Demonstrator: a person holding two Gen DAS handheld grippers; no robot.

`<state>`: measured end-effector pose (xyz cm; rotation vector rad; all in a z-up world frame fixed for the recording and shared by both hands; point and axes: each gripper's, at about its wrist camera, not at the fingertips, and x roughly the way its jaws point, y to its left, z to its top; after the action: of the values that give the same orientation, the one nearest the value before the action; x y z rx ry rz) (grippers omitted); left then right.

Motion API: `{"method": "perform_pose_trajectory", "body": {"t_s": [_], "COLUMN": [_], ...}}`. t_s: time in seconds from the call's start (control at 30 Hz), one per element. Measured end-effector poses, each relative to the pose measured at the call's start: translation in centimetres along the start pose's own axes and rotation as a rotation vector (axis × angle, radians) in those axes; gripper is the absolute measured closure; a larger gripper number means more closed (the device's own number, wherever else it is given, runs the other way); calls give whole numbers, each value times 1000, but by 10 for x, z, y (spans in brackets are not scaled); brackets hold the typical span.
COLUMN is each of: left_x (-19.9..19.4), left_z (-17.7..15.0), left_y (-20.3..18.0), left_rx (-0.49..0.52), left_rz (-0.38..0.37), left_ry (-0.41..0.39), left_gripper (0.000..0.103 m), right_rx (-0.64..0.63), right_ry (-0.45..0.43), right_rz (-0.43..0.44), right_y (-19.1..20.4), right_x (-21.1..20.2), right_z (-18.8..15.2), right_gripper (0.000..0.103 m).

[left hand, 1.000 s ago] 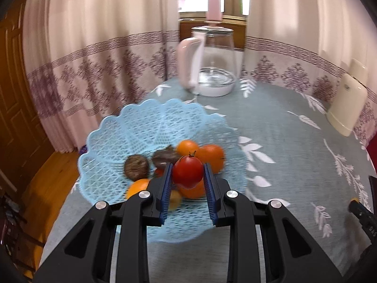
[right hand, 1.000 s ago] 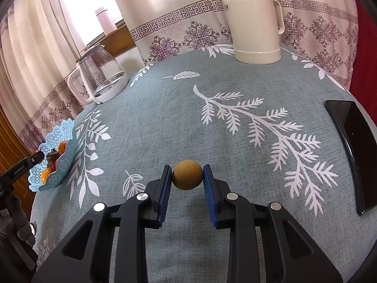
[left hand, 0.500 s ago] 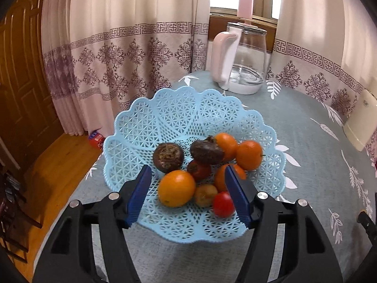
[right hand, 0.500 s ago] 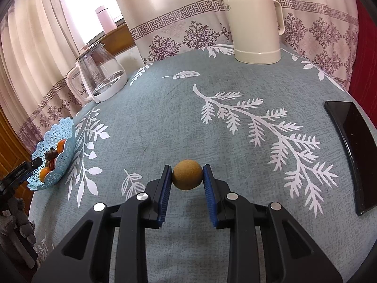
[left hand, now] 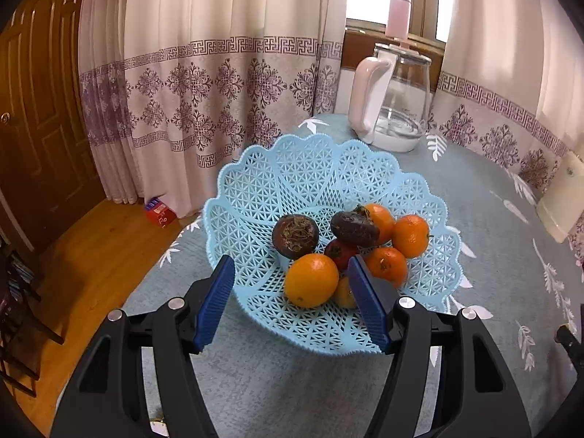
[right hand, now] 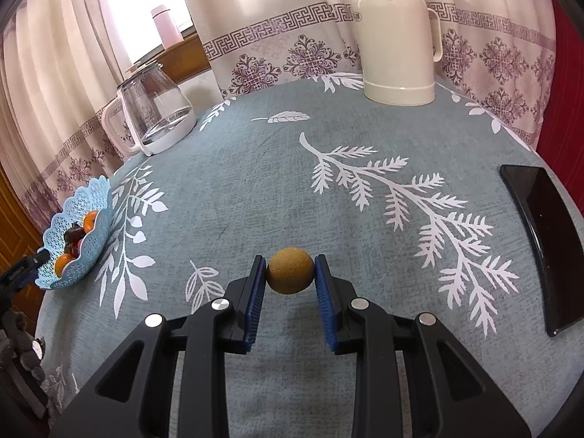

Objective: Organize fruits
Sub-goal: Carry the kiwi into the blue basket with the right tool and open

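Observation:
A light blue lattice basket (left hand: 299,179) stands near the table's left edge. It holds several oranges (left hand: 311,280), two dark brown fruits (left hand: 295,236) and a red tomato (left hand: 340,252). My left gripper (left hand: 292,303) hangs open just in front of the basket's near rim, with nothing between its blue pads. In the right wrist view my right gripper (right hand: 290,283) is shut on a round brown fruit (right hand: 290,271) over the middle of the tablecloth. The basket (right hand: 93,215) sits far to its left.
A glass kettle (left hand: 396,106) with a pale pink handle stands behind the basket. A cream thermos jug (right hand: 396,43) is at the back right, and a black phone (right hand: 540,241) lies at the right edge. Left of the basket the table drops to a wooden floor (left hand: 91,255).
My left gripper opened and let the red tomato go into the basket, then drew back and swung left. My right gripper and its brown fruit stayed still.

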<state>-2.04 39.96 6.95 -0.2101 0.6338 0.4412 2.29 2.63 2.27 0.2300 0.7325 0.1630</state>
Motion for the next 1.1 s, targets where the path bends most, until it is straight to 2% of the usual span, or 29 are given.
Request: {"method": "perform_pose_trajectory", "body": {"t_s": [0.1,0.4,0.67,0.9,1.1], "left_x": [-7,-18,-21,-24,-31], "left_z": [3,6,1,6,12], "left_y": [6,18,31,50,63], "left_rx": [-4,17,-9,-53,-71], "left_rz": [-3,13,5,32,53], "left_ry": [-23,-65,-55,-40,-62], "left_gripper": [34,33,32,31,30], "right_rx": [-11,-54,-162,-300,-380], "right_ry": [3,30,53,84,126], "right_rz": [-7,88,232,370,430], "right_y": [3,43,118,207,262], "right_x": [-1,-3,-5,0,13], "right_z": [0,6,16,15,7], "right_gripper": [75,75,75,75,75]}}
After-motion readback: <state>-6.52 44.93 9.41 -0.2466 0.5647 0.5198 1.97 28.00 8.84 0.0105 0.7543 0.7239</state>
